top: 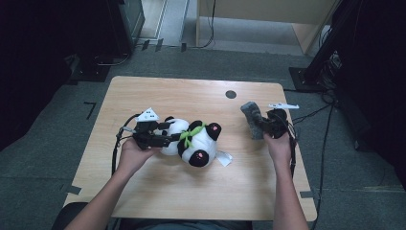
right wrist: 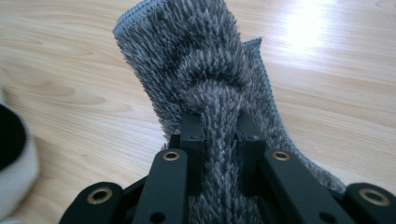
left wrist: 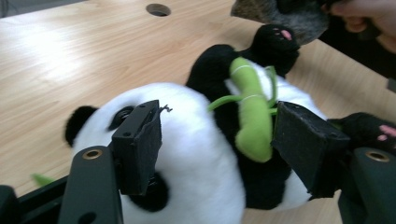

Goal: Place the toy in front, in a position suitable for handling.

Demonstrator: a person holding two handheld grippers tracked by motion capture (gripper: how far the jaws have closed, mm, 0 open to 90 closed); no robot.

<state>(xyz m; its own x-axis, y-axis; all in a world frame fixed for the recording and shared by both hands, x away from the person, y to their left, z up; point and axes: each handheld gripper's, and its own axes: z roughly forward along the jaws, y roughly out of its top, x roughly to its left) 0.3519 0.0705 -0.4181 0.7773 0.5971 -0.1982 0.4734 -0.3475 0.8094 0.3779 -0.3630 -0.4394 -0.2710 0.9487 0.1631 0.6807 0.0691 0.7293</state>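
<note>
Panda (top: 194, 140) lengthwise across table (top: 158, 91), head left

Right gripper (right wrist: 223, 126) jaws pinched on a fold of shaggy grey cloth (right wrist: 201, 56), held above wooden tabletop (right wrist: 70, 70); panda plush (right wrist: 11, 154) edge far left.

Bare tabletop (top: 158, 191) along the near edge and far side, toy panda (top: 194, 141) lying mid-table beside the left hand-held gripper (top: 165, 134), open strip between panda and grey fuzzy cloth (top: 252, 120), small round hole (top: 231, 94) near the far edge
</note>
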